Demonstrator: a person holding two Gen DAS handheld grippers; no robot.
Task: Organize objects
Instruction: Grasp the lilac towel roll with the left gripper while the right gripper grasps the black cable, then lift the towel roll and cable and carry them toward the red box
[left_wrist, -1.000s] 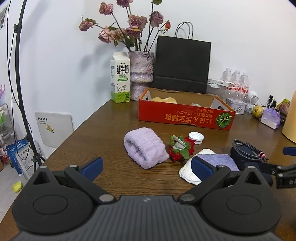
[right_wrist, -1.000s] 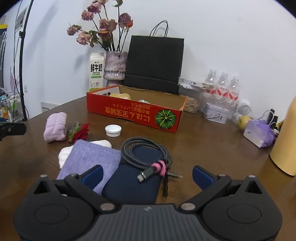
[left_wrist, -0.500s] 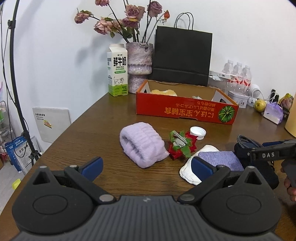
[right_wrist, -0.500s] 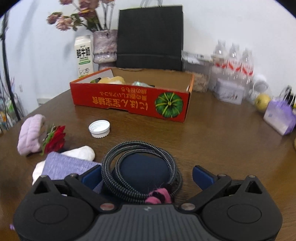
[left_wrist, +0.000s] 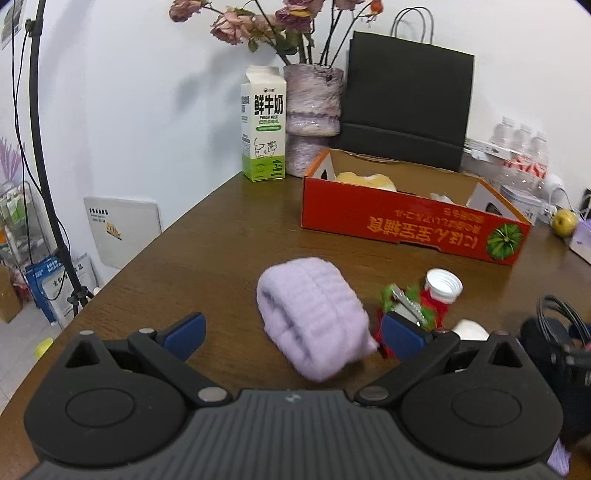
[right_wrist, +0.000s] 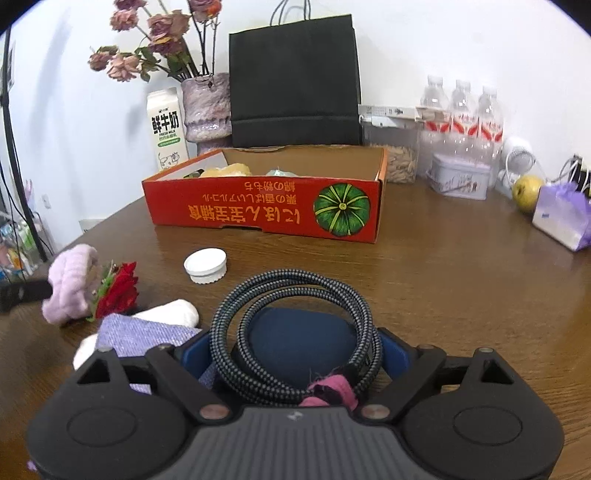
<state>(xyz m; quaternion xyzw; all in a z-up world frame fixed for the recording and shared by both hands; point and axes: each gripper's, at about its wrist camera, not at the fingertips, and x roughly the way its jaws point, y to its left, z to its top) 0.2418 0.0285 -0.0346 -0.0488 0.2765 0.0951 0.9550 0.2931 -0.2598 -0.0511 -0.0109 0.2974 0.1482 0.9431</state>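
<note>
From my left wrist camera, my left gripper (left_wrist: 291, 332) has its jaws spread wide, holding nothing; the rolled lilac towel (left_wrist: 314, 315) lies on the wooden table (left_wrist: 207, 251) between the blue fingertips (left_wrist: 184, 329), though I cannot tell whether either pad touches it. Just right of the towel sits a red-and-green flower clip (left_wrist: 404, 306), with a white bottle cap (left_wrist: 443, 286) beyond it. Far left, a milk carton (left_wrist: 263, 123) stands beside a vase (left_wrist: 313, 118) of dried roses.

In the middle distance the red cardboard box (right_wrist: 266, 206) lies open-topped with some pale items inside, a black paper bag (right_wrist: 294, 81) standing behind it.

On the right wrist camera, my right gripper (right_wrist: 295, 352) has its jaws drawn in against the sides of a dark blue pouch (right_wrist: 299, 341) that carries a coiled braided cable (right_wrist: 291, 328) on top; it appears to grip the pouch. A purple cloth (right_wrist: 142, 334) and a white cloth (right_wrist: 170, 314) lie at the pouch's left. Far right stand water bottles (right_wrist: 461, 107), a tin (right_wrist: 460, 177), and a yellow-green apple (right_wrist: 528, 188).
</note>
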